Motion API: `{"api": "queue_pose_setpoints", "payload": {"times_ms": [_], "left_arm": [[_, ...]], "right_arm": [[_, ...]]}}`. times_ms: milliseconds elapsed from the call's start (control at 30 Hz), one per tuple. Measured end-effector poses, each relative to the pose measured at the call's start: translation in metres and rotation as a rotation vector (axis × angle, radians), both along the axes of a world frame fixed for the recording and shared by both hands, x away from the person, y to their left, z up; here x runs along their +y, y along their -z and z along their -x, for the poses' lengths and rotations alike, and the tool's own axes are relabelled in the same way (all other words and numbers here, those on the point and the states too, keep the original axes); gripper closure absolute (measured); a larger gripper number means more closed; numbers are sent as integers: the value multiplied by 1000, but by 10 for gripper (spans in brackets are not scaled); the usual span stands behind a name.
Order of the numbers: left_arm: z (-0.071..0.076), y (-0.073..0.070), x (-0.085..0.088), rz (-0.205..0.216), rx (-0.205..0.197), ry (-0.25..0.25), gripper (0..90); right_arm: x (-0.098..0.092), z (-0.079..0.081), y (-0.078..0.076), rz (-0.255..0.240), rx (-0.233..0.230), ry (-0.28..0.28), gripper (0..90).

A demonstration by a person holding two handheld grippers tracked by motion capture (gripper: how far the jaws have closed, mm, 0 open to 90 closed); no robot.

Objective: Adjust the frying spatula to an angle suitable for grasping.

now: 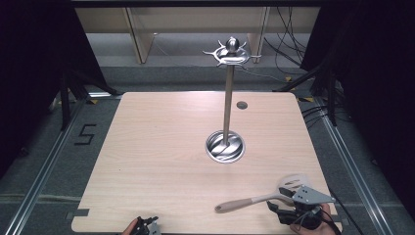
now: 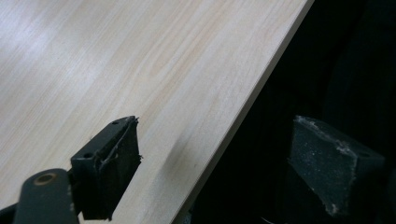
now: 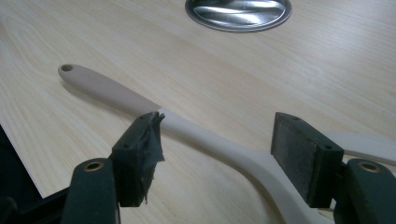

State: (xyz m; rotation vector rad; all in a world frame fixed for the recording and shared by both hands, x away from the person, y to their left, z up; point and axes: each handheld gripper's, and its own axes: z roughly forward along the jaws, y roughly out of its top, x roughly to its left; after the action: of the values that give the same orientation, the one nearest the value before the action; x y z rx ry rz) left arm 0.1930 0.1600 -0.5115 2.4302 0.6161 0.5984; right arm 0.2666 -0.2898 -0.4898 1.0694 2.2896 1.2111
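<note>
A beige slotted spatula [image 1: 264,197] lies flat near the table's front right corner, its handle end with a hole pointing left. My right gripper [image 1: 285,208] hovers just at the spatula's neck; in the right gripper view the neck of the spatula [image 3: 196,135] runs between the wide-apart pads without touching them, so the right gripper [image 3: 219,154] is open. A metal utensil stand [image 1: 226,145] with a tall pole and hooked crown stands mid-table. My left gripper [image 1: 147,226] sits at the front edge, and the left gripper [image 2: 219,163] is open over the table's edge with nothing between its pads.
The stand's round steel base [image 3: 238,11] lies ahead of the right gripper. A small grey disc [image 1: 242,105] sits near the table's far edge. The wooden table [image 1: 161,147] ends close to both grippers, with dark floor and rails beyond.
</note>
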Motion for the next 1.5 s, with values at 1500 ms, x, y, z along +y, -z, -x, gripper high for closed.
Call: {"api": "queue_pose_setpoints", "payload": {"times_ms": [1500], "left_arm": [[-2,2,1,3,10,-12,155]], "right_arm": [[50,-30,-10,329,55,-315,326]]}}
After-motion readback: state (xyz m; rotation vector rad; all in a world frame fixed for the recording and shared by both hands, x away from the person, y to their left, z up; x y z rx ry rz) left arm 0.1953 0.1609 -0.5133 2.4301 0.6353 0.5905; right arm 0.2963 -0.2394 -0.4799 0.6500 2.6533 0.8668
